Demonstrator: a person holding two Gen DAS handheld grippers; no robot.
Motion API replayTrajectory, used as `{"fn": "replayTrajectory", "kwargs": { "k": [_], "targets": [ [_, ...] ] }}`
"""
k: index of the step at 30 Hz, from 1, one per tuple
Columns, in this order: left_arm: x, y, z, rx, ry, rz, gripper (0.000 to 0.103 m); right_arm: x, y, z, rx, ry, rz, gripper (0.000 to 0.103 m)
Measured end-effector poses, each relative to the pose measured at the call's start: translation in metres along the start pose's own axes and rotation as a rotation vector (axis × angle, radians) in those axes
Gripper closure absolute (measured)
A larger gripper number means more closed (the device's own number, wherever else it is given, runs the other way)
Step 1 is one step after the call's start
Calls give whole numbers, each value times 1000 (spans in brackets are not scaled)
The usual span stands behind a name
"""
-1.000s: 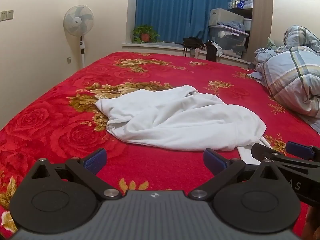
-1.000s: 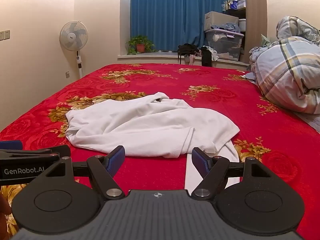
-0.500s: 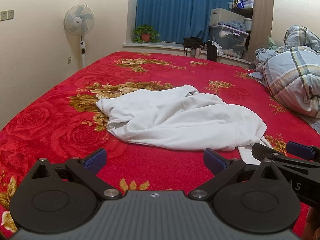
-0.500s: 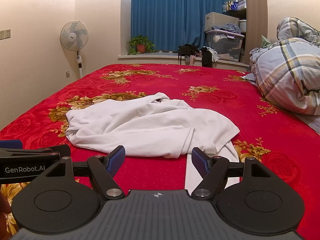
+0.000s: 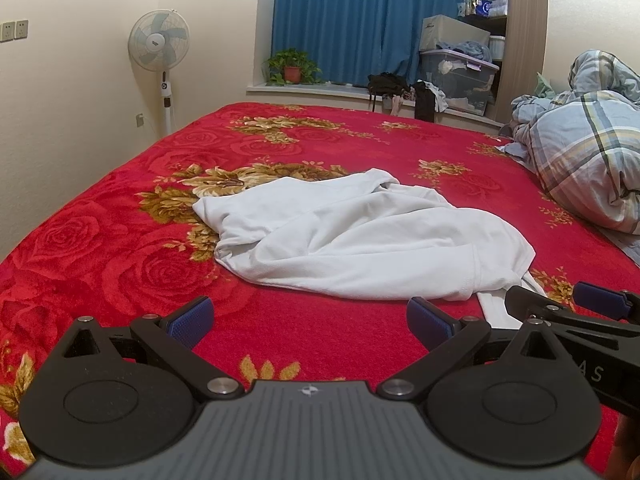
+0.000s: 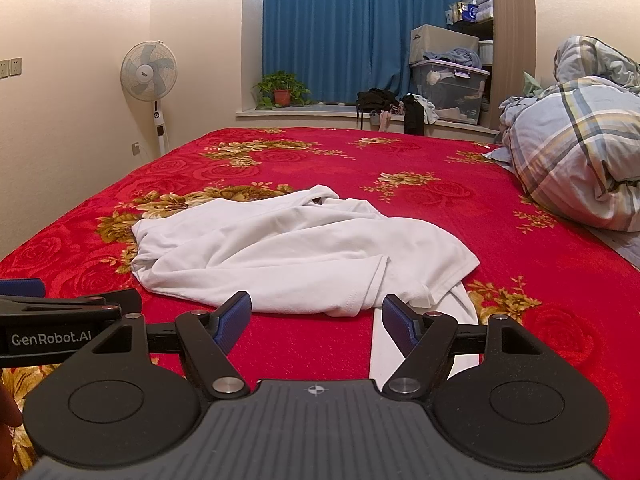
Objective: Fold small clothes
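Note:
A white garment (image 5: 360,236) lies crumpled on the red floral bedspread (image 5: 100,240), with a strip of it trailing toward me at its right end; it also shows in the right wrist view (image 6: 288,256). My left gripper (image 5: 310,320) is open and empty, just short of the garment's near edge. My right gripper (image 6: 316,320) is open and empty, with the garment's near hem and trailing strip (image 6: 384,344) right before its fingers. Each gripper shows at the edge of the other's view.
A bundled plaid quilt (image 5: 584,160) lies at the right side of the bed. A standing fan (image 5: 160,48) is by the left wall. A potted plant (image 5: 292,66), bags and a storage bin (image 5: 456,76) sit on the far sill before the blue curtain.
Both views have shifted only slightly. The garment lies as before and both grippers stay open.

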State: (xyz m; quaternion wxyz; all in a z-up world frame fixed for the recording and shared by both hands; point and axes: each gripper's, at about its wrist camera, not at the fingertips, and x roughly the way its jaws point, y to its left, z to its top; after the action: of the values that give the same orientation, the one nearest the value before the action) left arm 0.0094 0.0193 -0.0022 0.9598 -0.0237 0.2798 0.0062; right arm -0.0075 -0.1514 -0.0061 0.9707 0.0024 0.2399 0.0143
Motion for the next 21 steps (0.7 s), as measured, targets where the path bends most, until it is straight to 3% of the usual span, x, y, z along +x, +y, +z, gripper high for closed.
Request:
{"fn": "replayTrajectory", "kwargs": {
  "k": [9, 12, 14, 16, 17, 18, 19, 21],
  "targets": [
    [0, 3, -1, 0, -9, -4, 1, -6, 3, 1, -5, -7, 6, 34],
    [0, 4, -3, 1, -22, -12, 4, -3, 2, 4, 8, -9, 18, 40],
    [0, 4, -4, 9, -32, -19, 13, -1, -2, 3, 8, -4, 26, 46],
    [3, 4, -5, 27, -37, -24, 47, -2, -5, 5, 21, -16, 32, 52],
    [7, 3, -6, 37, -35, -25, 54, -2, -7, 7, 29, -22, 34, 52],
    [11, 3, -6, 42, -30, -33, 71, -3, -9, 8, 39, -35, 37, 52],
    [19, 4, -4, 48, -16, -49, 78, -2, -11, 10, 42, -50, 37, 52],
    [36, 1, 0, 60, 9, -60, 78, -2, -20, 14, 62, -63, 37, 52]
  ]
}}
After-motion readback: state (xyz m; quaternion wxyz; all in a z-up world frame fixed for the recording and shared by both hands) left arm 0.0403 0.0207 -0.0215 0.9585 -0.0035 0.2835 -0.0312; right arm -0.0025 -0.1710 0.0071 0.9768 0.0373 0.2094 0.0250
